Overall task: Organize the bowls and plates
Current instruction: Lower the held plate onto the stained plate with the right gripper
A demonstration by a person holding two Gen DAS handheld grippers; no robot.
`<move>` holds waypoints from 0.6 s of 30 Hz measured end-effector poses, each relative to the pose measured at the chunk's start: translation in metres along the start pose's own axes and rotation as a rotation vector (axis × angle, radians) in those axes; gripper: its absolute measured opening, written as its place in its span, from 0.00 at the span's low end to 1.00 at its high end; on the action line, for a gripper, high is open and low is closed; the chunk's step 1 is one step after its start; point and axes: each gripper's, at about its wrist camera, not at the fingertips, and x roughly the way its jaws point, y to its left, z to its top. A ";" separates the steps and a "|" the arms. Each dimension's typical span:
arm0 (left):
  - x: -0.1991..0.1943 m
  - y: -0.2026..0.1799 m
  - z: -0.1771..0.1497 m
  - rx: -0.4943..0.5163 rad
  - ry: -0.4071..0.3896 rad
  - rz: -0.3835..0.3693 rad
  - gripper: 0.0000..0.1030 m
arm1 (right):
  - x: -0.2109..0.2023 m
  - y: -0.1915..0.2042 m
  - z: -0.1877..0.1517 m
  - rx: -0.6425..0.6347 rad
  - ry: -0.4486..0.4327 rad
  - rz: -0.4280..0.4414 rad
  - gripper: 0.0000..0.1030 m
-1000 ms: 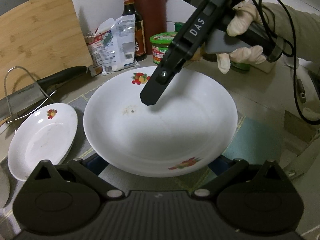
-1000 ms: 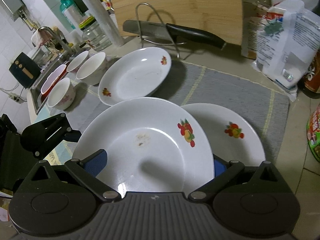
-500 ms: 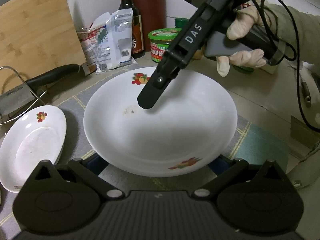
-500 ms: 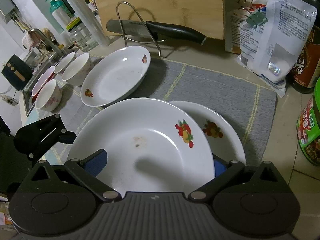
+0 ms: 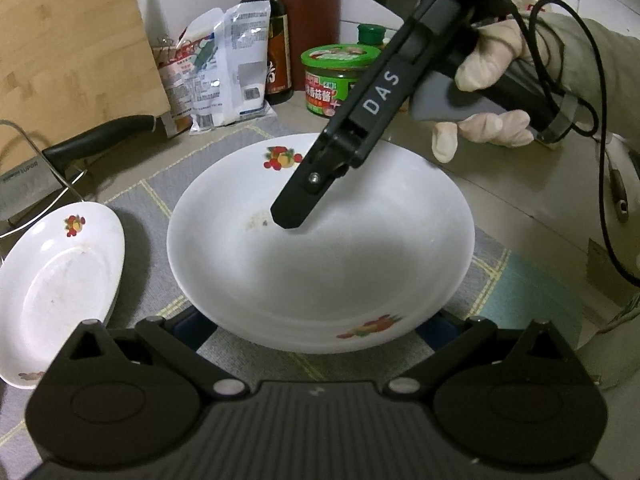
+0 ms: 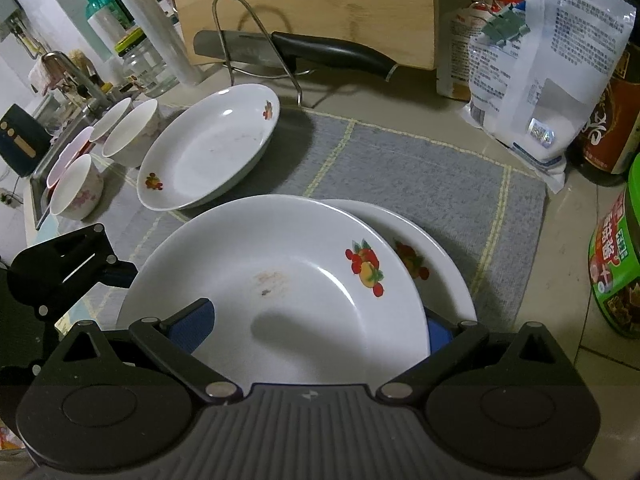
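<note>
A large white fruit-patterned plate [image 5: 320, 272] is carried low over the grey mat [image 6: 420, 168]. My left gripper [image 5: 314, 320] has its near rim wedged between its two pads, with the rim overhanging them. My right gripper [image 6: 316, 324] is spread wide across the same plate [image 6: 280, 264], one pad over the inside and the other under the rim. Its upper finger [image 5: 296, 208] points into the plate's middle. A second matching plate [image 6: 444, 248] lies on the mat, mostly hidden beneath the held one. A third plate [image 6: 208, 140] rests further left on the mat.
Several small bowls [image 6: 76, 192] stand by the sink at the left. A knife [image 6: 320, 50] on a wire rack [image 6: 256, 40] and a cutting board [image 6: 304, 4] line the back. Bags [image 6: 540, 80], a dark bottle [image 5: 276, 40] and a green jar [image 5: 340, 76] stand at the right. A gloved hand [image 5: 492, 56] holds the right gripper.
Both grippers have carried the large plate further over the second plate, which is now more covered. The right gripper's finger has sunk slightly deeper into the plate.
</note>
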 end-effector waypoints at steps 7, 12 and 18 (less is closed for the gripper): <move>0.004 0.002 0.004 0.014 0.025 0.001 1.00 | 0.005 -0.004 0.000 0.015 0.015 -0.012 1.00; 0.010 0.003 0.008 0.024 0.049 0.006 1.00 | 0.005 -0.008 0.000 0.025 0.012 -0.007 1.00; 0.014 0.005 0.011 0.027 0.074 -0.003 1.00 | 0.003 -0.008 -0.001 0.032 0.009 -0.007 1.00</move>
